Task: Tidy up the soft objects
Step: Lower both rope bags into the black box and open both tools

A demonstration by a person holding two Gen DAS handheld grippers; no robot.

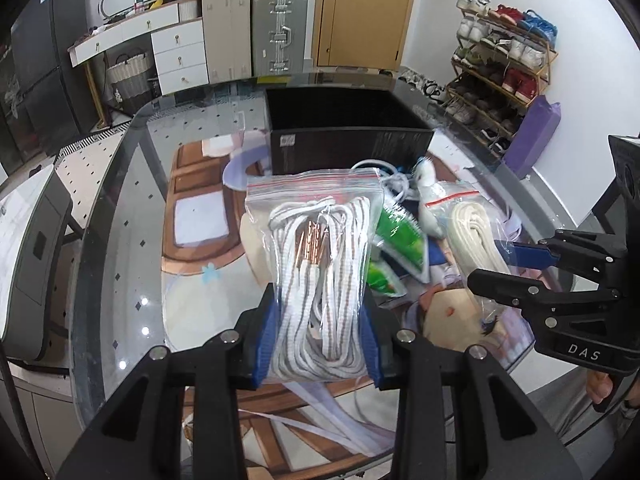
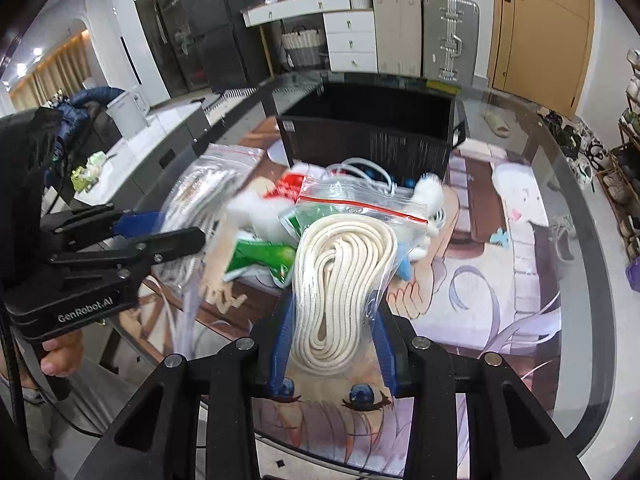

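My left gripper (image 1: 320,344) is shut on a zip bag of white laces with copper tips (image 1: 320,264), held above the glass table. My right gripper (image 2: 334,344) is shut on a zip bag of cream rope (image 2: 344,276), also lifted. Each gripper shows in the other's view: the right one (image 1: 508,268) and the left one (image 2: 160,228). A black box (image 1: 344,128) stands open behind the pile; it also shows in the right wrist view (image 2: 368,136). Green packets (image 1: 400,236), a white plush toy (image 1: 430,196) and a white cable (image 2: 360,172) lie in front of it.
The glass table (image 1: 120,216) carries a printed cartoon mat (image 2: 500,264). A shoe rack (image 1: 504,64) and a purple bag (image 1: 532,136) stand right of the table. Suitcases (image 1: 280,32) and white drawers (image 1: 180,56) stand behind. A grey counter (image 1: 32,248) is left.
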